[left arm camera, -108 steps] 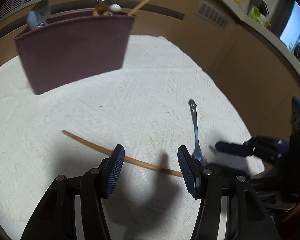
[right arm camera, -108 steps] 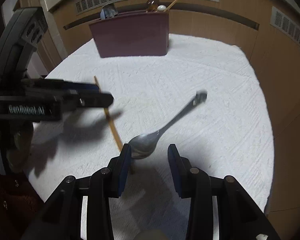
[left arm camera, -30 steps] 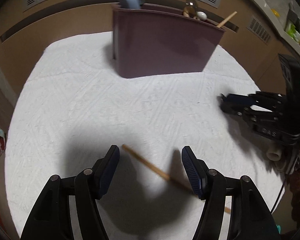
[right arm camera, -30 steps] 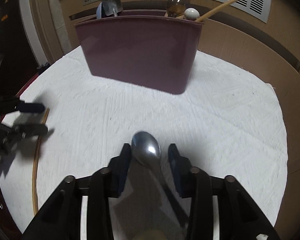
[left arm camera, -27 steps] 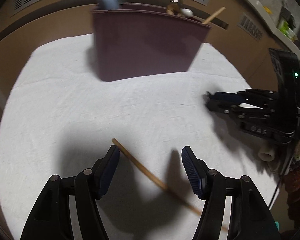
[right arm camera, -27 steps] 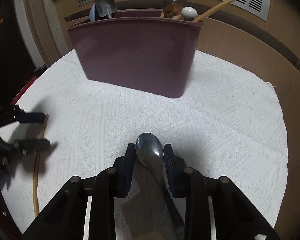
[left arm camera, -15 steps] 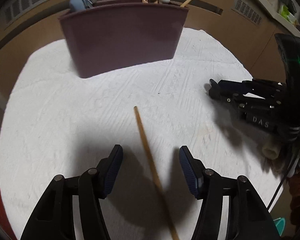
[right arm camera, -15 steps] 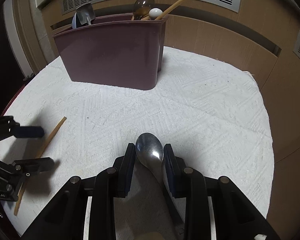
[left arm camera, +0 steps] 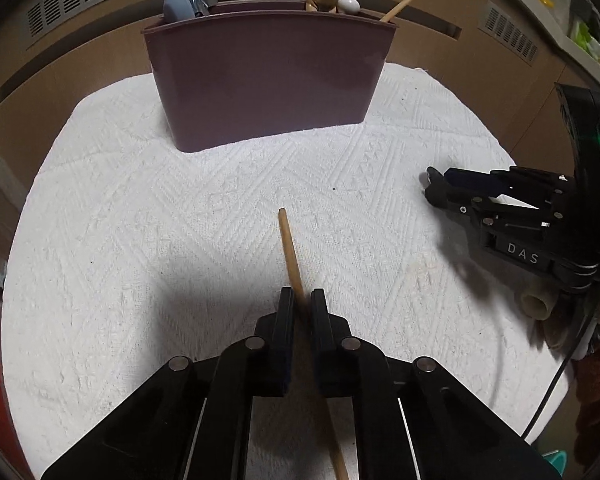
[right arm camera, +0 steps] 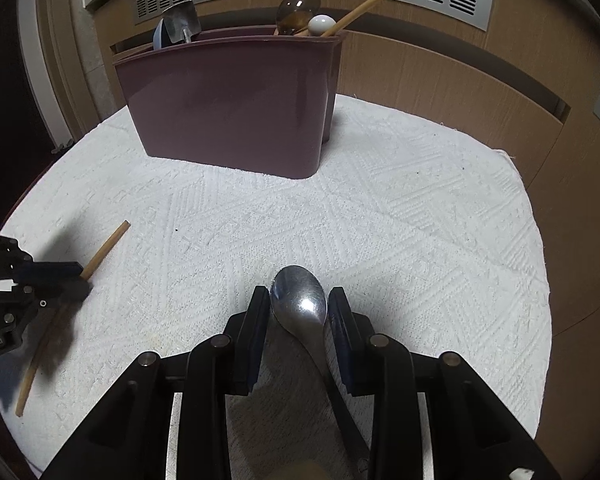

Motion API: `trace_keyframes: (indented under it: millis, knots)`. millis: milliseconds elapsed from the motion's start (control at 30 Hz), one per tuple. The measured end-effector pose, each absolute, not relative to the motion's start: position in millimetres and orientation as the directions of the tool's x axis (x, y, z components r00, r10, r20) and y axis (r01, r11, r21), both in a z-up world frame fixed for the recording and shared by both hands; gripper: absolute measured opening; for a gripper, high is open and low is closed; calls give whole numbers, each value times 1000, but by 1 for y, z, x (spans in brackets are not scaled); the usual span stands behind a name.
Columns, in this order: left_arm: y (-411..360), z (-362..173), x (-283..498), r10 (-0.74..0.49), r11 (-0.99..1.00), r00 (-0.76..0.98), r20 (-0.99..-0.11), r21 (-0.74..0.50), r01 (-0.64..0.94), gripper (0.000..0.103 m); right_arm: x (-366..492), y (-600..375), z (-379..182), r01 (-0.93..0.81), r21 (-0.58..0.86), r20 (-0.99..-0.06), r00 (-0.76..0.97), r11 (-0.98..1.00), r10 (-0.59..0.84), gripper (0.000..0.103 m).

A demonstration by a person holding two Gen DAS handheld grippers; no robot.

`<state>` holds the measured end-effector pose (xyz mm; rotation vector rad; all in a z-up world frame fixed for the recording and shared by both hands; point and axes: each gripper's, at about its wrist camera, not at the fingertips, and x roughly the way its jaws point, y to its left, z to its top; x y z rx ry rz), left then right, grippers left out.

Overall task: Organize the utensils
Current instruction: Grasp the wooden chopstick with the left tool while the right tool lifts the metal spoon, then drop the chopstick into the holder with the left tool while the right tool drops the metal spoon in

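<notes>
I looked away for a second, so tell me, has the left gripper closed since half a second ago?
Yes. The left gripper has shut on the wooden chopstick, whose tip points toward the maroon utensil holder.

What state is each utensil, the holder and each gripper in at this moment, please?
Left gripper: shut on the chopstick.
Chopstick: clamped partway along, both ends sticking out.
Right gripper: shut on the spoon.
Spoon: bowl between the fingers, facing up, handle running back.
Holder: upright on the white cloth, with several utensils standing in it.
</notes>
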<state>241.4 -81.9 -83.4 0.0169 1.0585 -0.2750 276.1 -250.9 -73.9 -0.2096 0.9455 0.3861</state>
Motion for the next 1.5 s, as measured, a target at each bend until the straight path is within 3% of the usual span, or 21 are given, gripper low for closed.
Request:
trace_keyframes:
  millis: [233,400,667,867,1100,1200,1400,1500]
  knots:
    - [-78,-62,227,-292,948,518,-804,-173,266,5,273,-249,-70,-398,11,-809,536,917,243,26]
    - [-56,-34,219,-353,935,616,-705,-258,241,5,253,-260,-34,-366,87,-729,610,927,309,26]
    - [-43,-1,222,-380,924,683,-624,-290,248,5,233,-252,9,-372,132,-648,669,919,364,26]
    - [-34,51,240,-412,908,760,-503,-299,294,5,244,-247,43,-375,179,-582,705,910,405,26]
    - [-24,148,281,-449,886,844,-292,-264,380,5,277,-231,151,-411,154,-390,810,899,437,26]
    - [-21,168,297,-429,897,870,-244,-226,379,5,298,-229,175,-444,201,-309,817,873,487,26]
    - [-7,156,340,-413,905,867,-280,-232,357,5,337,-216,160,-487,262,-254,798,833,547,26]
    - [2,136,359,-414,904,851,-322,-258,342,5,363,-208,144,-485,275,-290,781,830,553,26]
